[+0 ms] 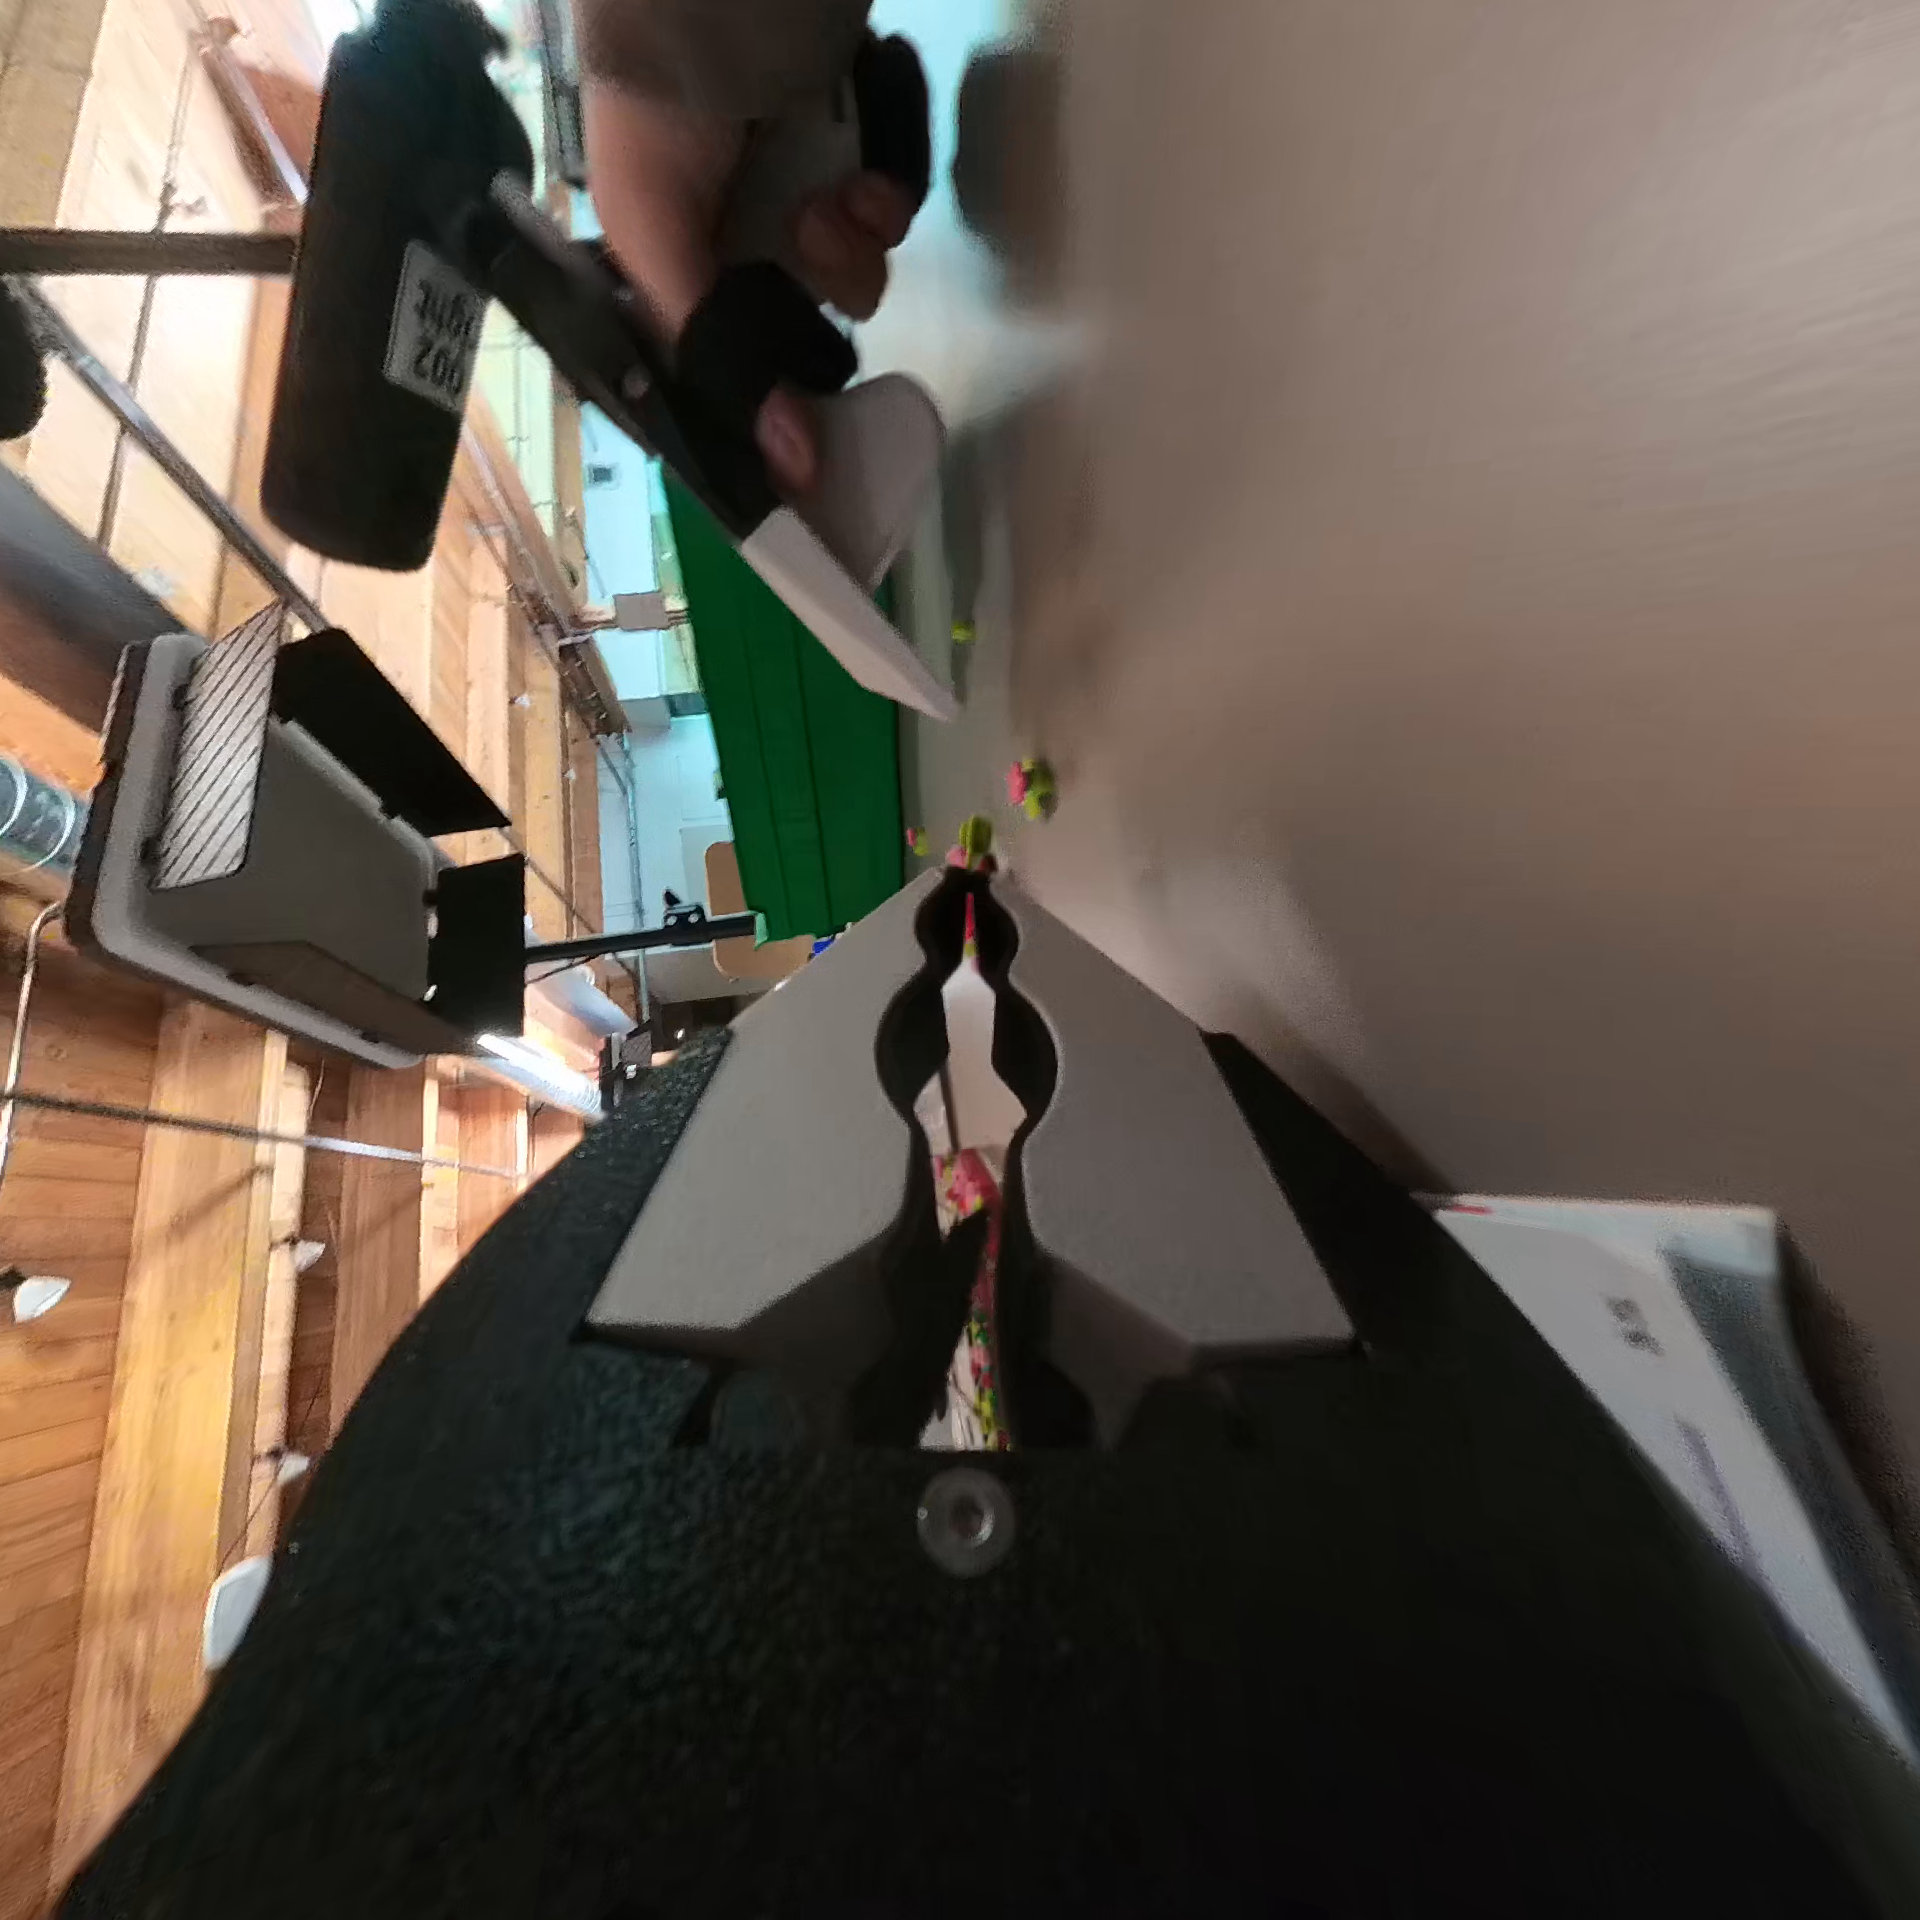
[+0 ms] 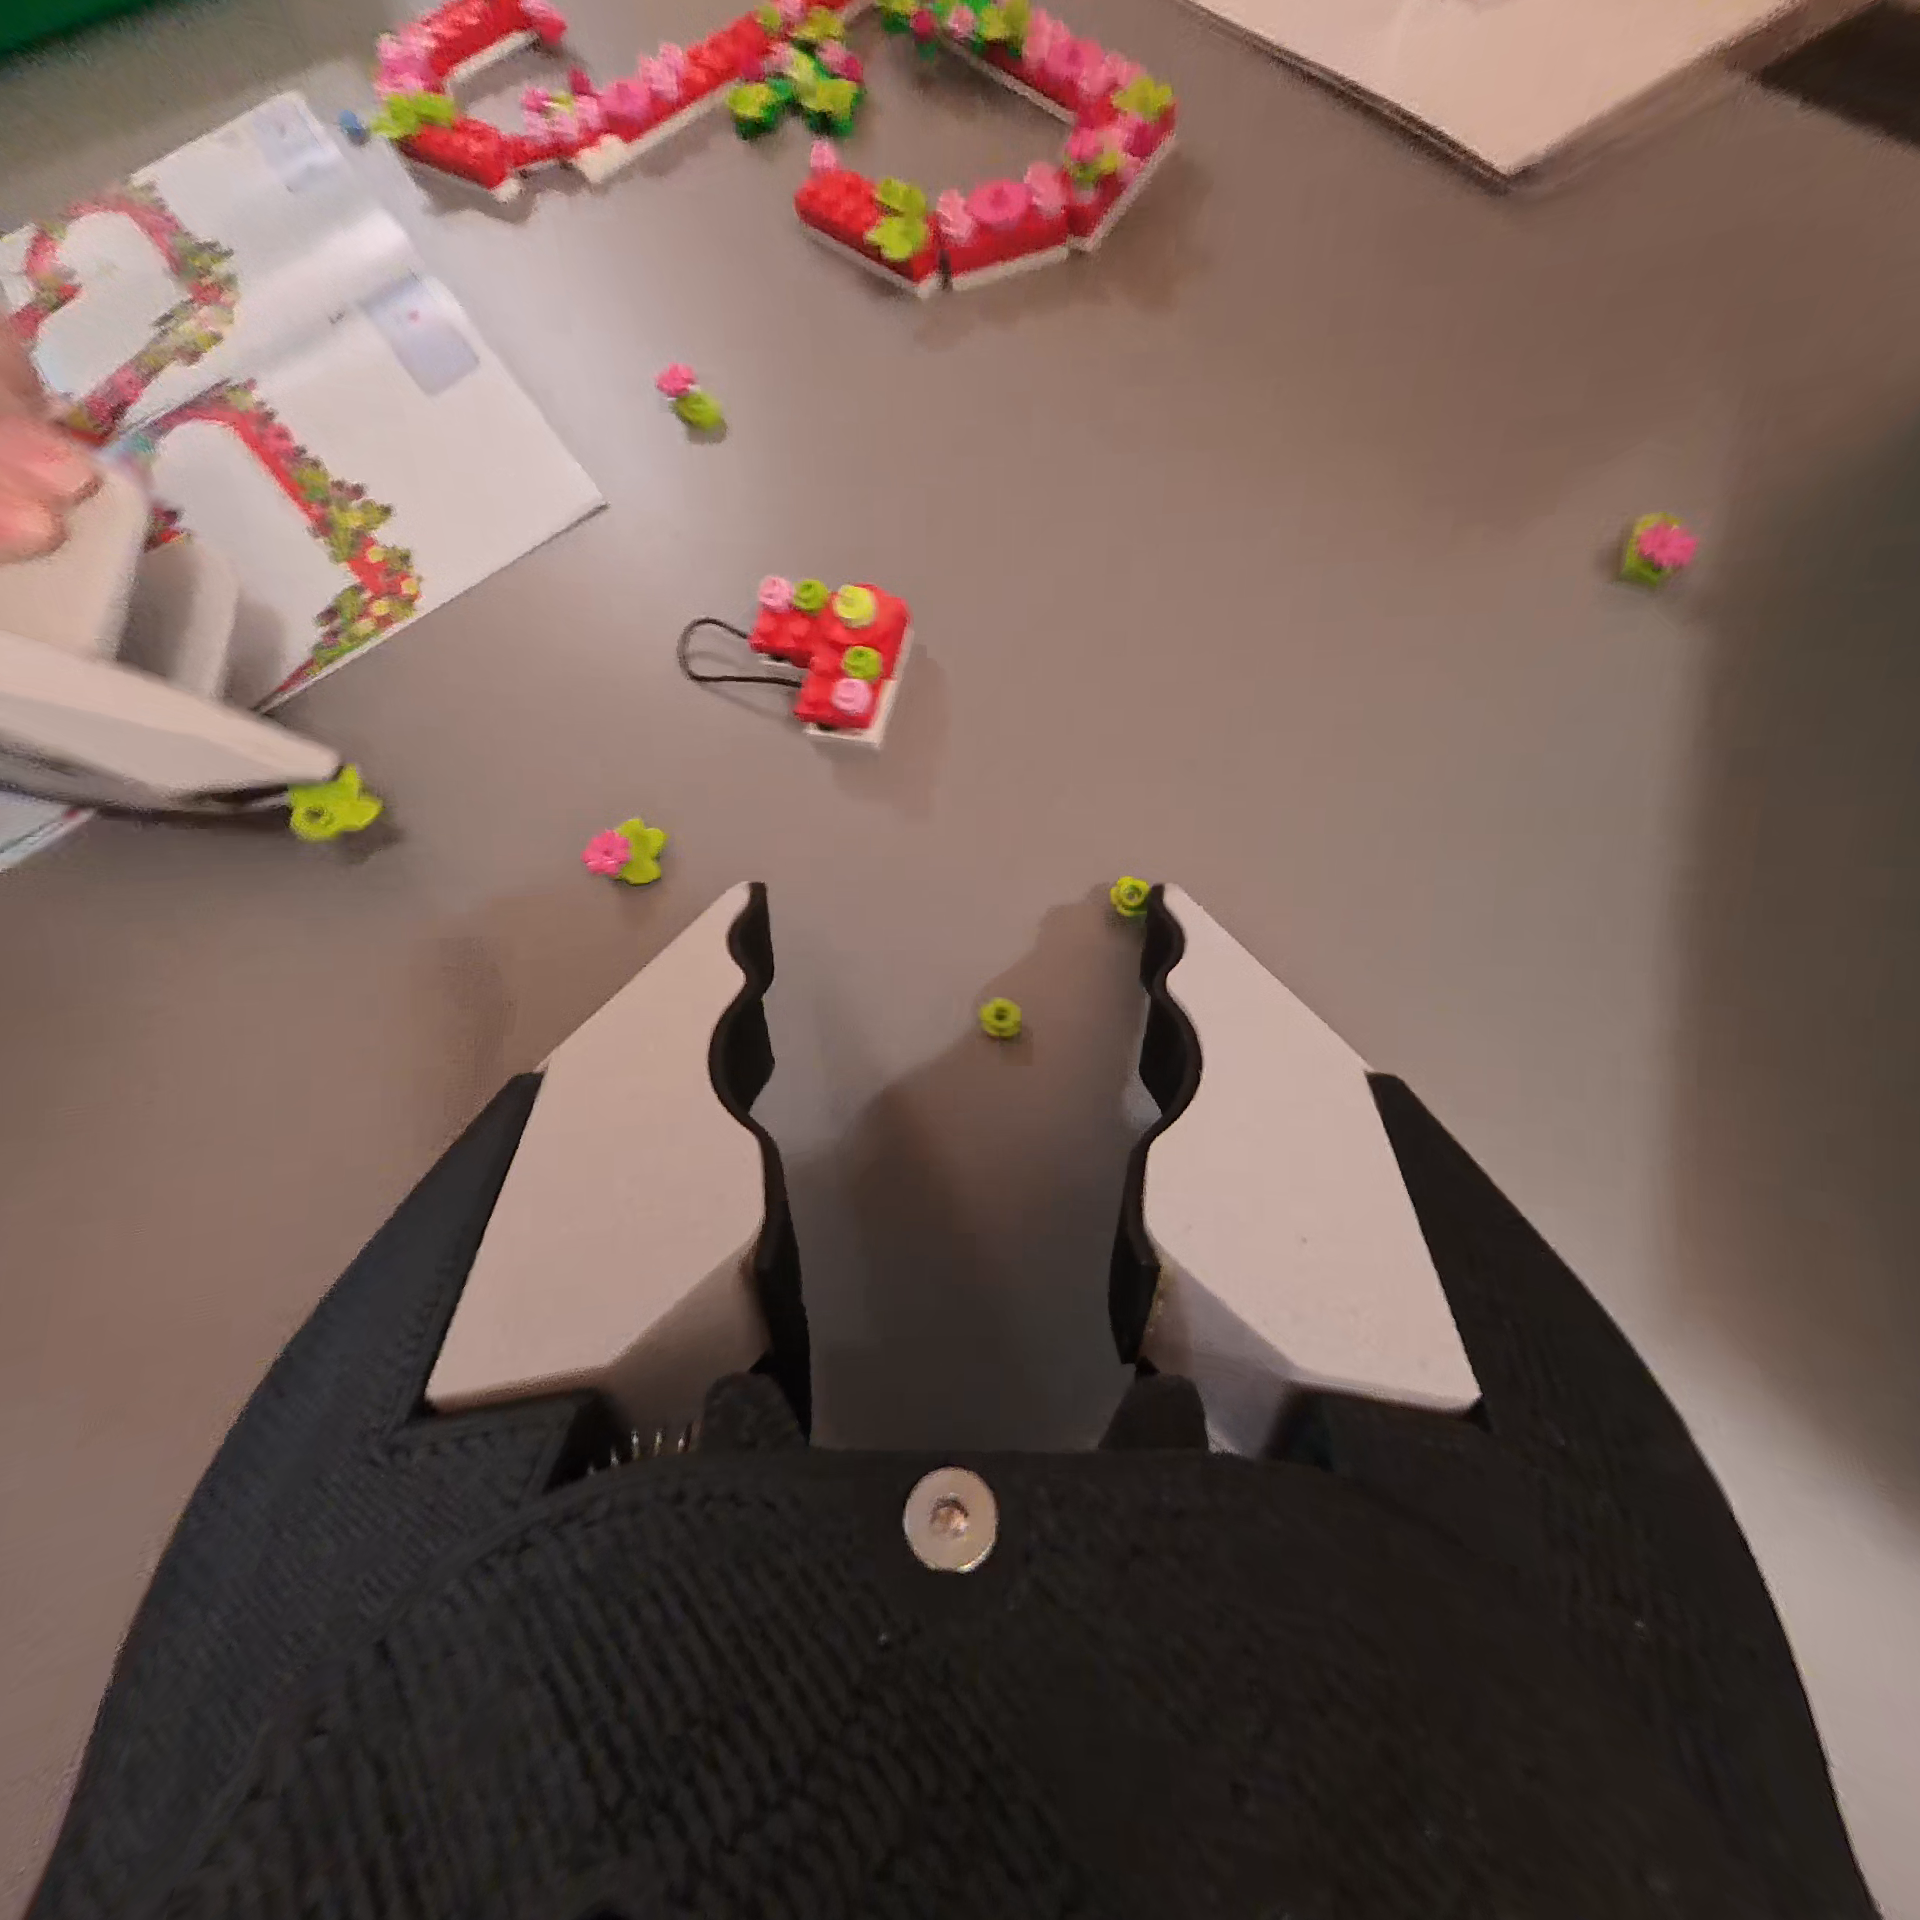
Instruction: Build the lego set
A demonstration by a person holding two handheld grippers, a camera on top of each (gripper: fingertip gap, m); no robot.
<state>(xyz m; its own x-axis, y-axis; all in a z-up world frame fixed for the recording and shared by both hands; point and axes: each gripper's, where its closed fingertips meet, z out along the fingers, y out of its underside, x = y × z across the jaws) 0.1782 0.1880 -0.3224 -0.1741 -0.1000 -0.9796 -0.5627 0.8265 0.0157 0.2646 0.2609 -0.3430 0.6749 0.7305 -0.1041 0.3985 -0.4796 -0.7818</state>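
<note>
- The right gripper (image 2: 956, 904) stood spread wide above the grey table (image 2: 1351, 831), holding nothing. A small lime stud (image 2: 1000, 1018) lay between its fingers and a second lime stud (image 2: 1128, 896) sat just beside the right fingertip.
- The left gripper (image 1: 968, 883) was pressed together on a lime leaf piece (image 2: 332, 805), which showed at its tips in both views.
- A small red sub-assembly (image 2: 836, 655) with a black cord loop lay near mid-table. The larger red-and-pink flowered sections (image 2: 977, 208) lay at the far edge, beside the open instruction booklet (image 2: 343, 416).
- Loose pink-and-lime flower pieces (image 2: 623, 852) lay scattered, well apart.
- Judgement: the decoration step was in hand, fitting foliage and studs to the red sections.
- The next move probably called for lowering the right gripper over a stud, closing squarely, and keeping the piece upright.
</note>
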